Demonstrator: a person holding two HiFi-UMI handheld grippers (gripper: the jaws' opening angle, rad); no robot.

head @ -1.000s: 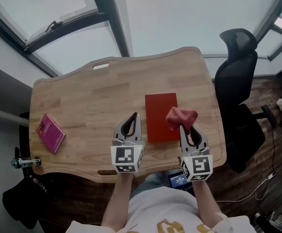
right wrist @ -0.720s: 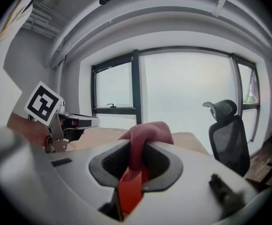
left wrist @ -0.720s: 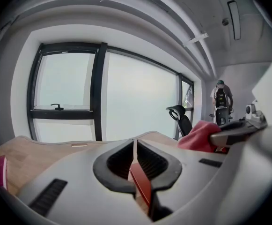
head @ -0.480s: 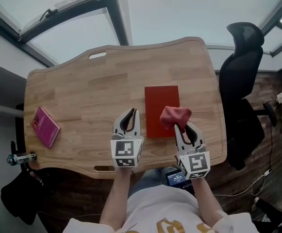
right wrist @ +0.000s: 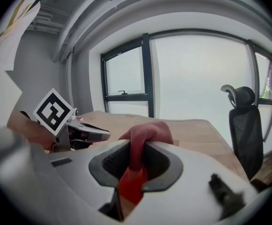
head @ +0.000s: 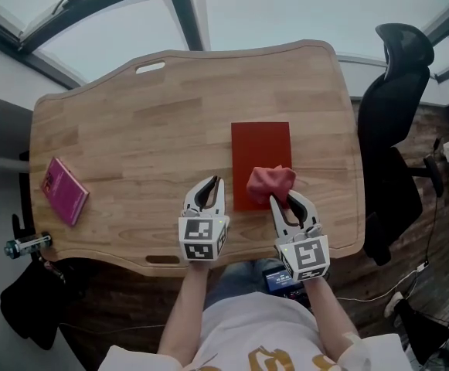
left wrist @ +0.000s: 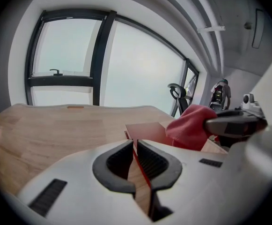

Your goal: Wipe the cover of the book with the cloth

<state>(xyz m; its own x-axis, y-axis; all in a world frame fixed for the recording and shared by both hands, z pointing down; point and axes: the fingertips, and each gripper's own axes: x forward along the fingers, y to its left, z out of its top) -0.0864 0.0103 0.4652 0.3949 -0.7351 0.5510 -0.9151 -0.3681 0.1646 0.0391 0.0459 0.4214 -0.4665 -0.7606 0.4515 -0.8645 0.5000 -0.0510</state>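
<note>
A red book (head: 260, 153) lies flat on the wooden table (head: 154, 122), right of centre. A pink-red cloth (head: 270, 182) hangs bunched over the book's near edge, with my right gripper (head: 280, 199) shut on it; in the right gripper view the cloth (right wrist: 147, 135) is pinched between the jaws above the red cover (right wrist: 132, 186). My left gripper (head: 209, 188) is shut and holds nothing, just left of the book's near corner. From the left gripper view the book (left wrist: 147, 131) and the cloth (left wrist: 192, 125) show ahead to the right.
A magenta book (head: 63, 190) lies near the table's left edge. A black office chair (head: 390, 130) stands off the right side. A bottle-like object (head: 25, 245) sits at the lower left. Windows run along the far side.
My right gripper with the cloth has moved left and down, from beyond the book's right edge onto its near edge. The left gripper has stayed put.
</note>
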